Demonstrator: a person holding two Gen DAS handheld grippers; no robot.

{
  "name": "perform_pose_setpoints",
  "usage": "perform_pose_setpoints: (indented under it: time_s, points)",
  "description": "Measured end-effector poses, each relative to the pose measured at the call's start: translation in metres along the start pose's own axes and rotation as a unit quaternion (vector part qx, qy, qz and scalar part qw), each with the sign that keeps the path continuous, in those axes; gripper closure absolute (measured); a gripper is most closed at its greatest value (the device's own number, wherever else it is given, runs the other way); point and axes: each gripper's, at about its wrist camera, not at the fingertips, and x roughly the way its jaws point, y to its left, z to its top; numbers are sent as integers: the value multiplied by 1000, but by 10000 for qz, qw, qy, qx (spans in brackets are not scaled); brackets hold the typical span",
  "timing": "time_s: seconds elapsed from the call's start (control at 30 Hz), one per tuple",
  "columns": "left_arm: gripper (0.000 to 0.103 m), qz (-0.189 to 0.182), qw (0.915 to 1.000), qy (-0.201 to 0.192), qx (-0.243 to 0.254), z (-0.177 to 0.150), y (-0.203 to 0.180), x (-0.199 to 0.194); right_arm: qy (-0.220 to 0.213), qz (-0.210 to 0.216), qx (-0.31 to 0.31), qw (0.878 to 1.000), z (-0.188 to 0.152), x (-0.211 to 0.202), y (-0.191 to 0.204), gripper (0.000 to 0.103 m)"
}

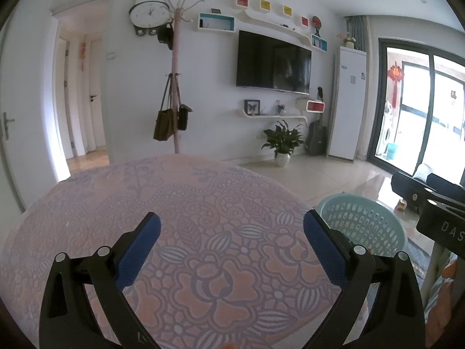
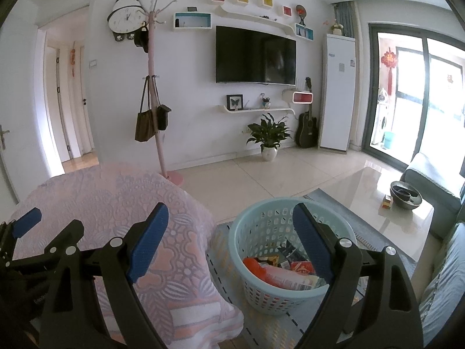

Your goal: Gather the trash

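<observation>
A light-blue perforated basket [image 2: 261,226] stands on the floor rug right of the table; it holds several wrappers and packets of trash [image 2: 279,270]. Its rim also shows in the left wrist view [image 1: 363,221]. My right gripper [image 2: 231,241] is open and empty, above the gap between table edge and basket. My left gripper [image 1: 232,244] is open and empty over the pink patterned tablecloth [image 1: 174,203]. One left finger pad [image 2: 26,222] shows at the left of the right wrist view. The right gripper body [image 1: 436,206] shows at the right of the left wrist view.
The table with the pink cloth [image 2: 116,197] fills the left. A glass coffee table [image 2: 407,212] with a dark bowl [image 2: 405,195] stands right. A grey sofa [image 2: 447,276] is at the far right. A coat stand [image 2: 158,116], plant [image 2: 268,136] and TV wall lie beyond.
</observation>
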Motion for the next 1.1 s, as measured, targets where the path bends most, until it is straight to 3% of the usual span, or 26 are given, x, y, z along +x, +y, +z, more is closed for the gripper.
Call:
perform_pose_setpoints:
  time_s: [1.1]
  points:
    - [8, -16, 10000, -18, -4, -3, 1, 2, 92, 24, -28, 10000, 1, 6, -2, 20]
